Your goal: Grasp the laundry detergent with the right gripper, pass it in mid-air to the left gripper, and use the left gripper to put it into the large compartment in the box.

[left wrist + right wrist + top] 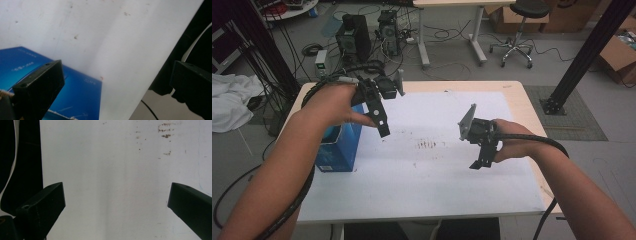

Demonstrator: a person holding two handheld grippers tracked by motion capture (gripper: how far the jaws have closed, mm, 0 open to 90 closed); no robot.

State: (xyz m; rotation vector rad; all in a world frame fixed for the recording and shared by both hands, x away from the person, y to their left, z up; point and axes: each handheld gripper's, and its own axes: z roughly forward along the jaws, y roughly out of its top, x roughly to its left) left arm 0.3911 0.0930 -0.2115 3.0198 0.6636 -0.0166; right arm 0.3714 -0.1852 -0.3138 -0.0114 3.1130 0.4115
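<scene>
A blue box (339, 150) stands at the left edge of the white sheet (427, 180) that covers the table. My left gripper (382, 125) hangs just above and to the right of the box, jaws pointing down, open and empty. In the left gripper view the gripper (117, 82) has its jaws wide apart over the sheet (112, 37), with the blue box (75, 95) by its left jaw. My right gripper (481, 161) hovers over the right half of the sheet, open with nothing in it. In the right gripper view its jaws (116, 202) frame bare sheet (112, 175).
Reddish-brown marks (429, 145) stain the sheet's middle, also marks (165, 132). Behind the table, computer towers (354, 37), cables and a stool (519, 30) stand on the floor. A black frame post (582, 55) rises at the right. White cloth (229, 100) lies at the left.
</scene>
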